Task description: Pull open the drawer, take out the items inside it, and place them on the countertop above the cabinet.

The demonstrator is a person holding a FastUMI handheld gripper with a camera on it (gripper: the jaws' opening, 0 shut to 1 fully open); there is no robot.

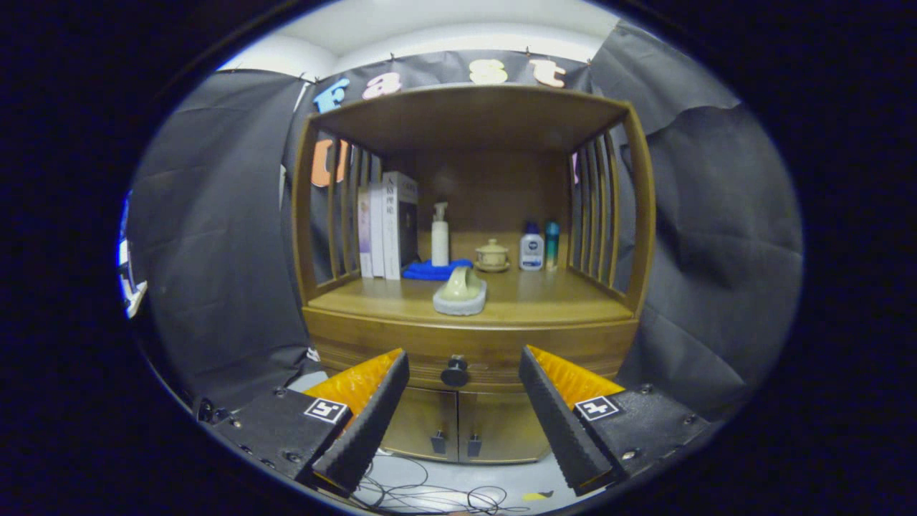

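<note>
The hand-held gripper point(464, 373) is spread wide open, holding nothing, with the dark knob point(455, 372) of the closed drawer point(473, 351) showing in the gap between its fingers, beyond the tips. Whatever lies inside the drawer is hidden behind its shut front.

On the counter point(559, 297) above, from left to right: a row of upright books point(387, 226) against the slatted side, a folded blue cloth point(433, 270) partly covered by a white pump bottle point(440, 236), a pale rounded object on a grey pad point(461, 292) near the front edge whose exact kind is hard to make out, a small lidded cup on a saucer point(492, 255) at the back, then a white bottle with a blue label point(531, 247) and a slim teal bottle point(552, 244) just beside it.

Below the drawer, two cabinet doors point(458, 430) with small handles are partly blocked by the fingers. Loose cables point(423, 491) lie on the floor, cut off at the bottom.
</note>
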